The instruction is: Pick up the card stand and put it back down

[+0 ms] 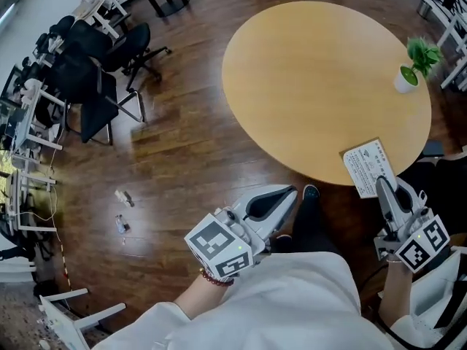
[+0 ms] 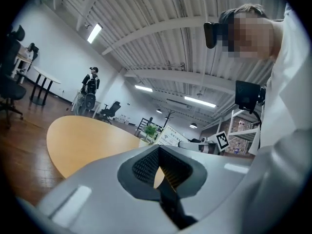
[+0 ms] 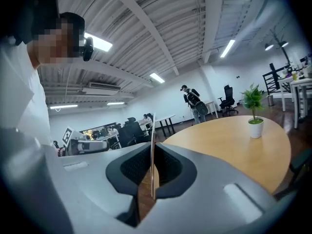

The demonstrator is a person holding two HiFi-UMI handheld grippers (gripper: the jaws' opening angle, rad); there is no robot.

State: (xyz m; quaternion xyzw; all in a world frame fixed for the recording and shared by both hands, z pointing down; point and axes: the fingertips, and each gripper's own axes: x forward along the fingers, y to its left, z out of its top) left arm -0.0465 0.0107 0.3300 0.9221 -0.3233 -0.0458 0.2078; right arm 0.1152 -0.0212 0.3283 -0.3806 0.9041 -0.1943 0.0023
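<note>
Right gripper view, card stand edge-on, pinched between right gripper jaws

- Left gripper: lower centre of the head view, pointing toward the upper right, about level. Jaws together, nothing between them.
- Left wrist: below it.
- Right gripper: lower right, pointing up-frame. Jaws closed on the card stand, which is seen edge-on.
- Right forearm: runs to the bottom edge.
</note>
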